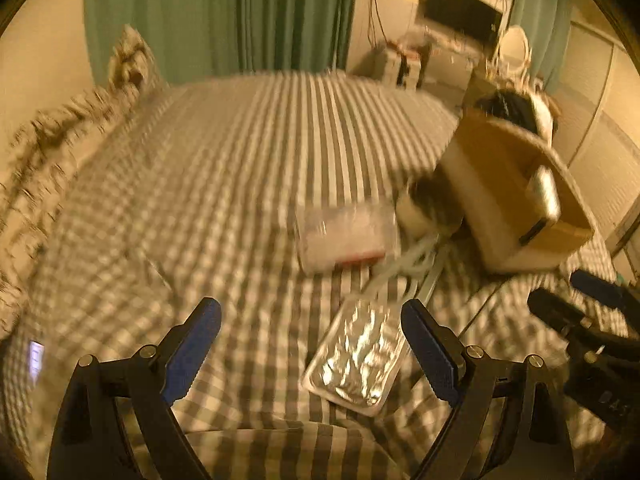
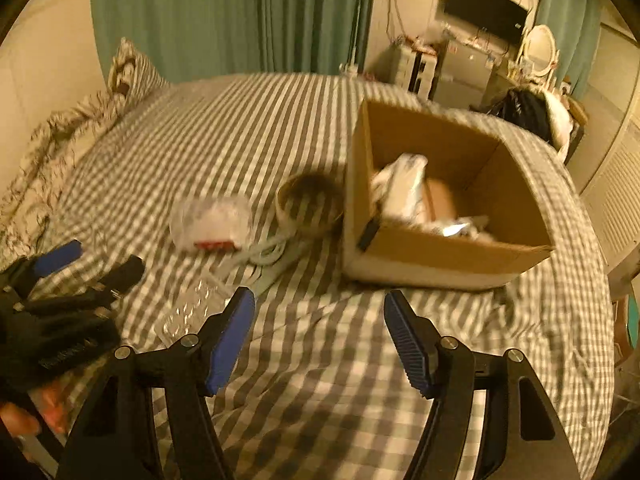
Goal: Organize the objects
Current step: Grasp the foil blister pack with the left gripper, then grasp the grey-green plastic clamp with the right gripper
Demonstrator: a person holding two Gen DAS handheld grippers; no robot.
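Observation:
A cardboard box [image 2: 436, 256] stands on the checked bed, holding white packets [image 2: 400, 188]; it also shows in the left wrist view [image 1: 504, 168]. Beside it lie a round bowl [image 2: 310, 204], a clear plastic pouch with a red strip [image 1: 344, 236] [image 2: 212, 222], white cable [image 1: 404, 264] [image 2: 260, 254] and a silver blister pack [image 1: 356, 360] [image 2: 188, 310]. My left gripper [image 1: 312, 320] is open, hovering just above the blister pack. My right gripper [image 2: 320, 308] is open and empty, short of the box.
The checked bedspread [image 1: 224, 168] fills both views. Patterned pillows [image 2: 60, 136] lie at the left, green curtains [image 2: 240, 16] behind. A desk with a monitor [image 2: 484, 12] and mirror stands far right. The left gripper shows at the right view's left edge [image 2: 64, 280].

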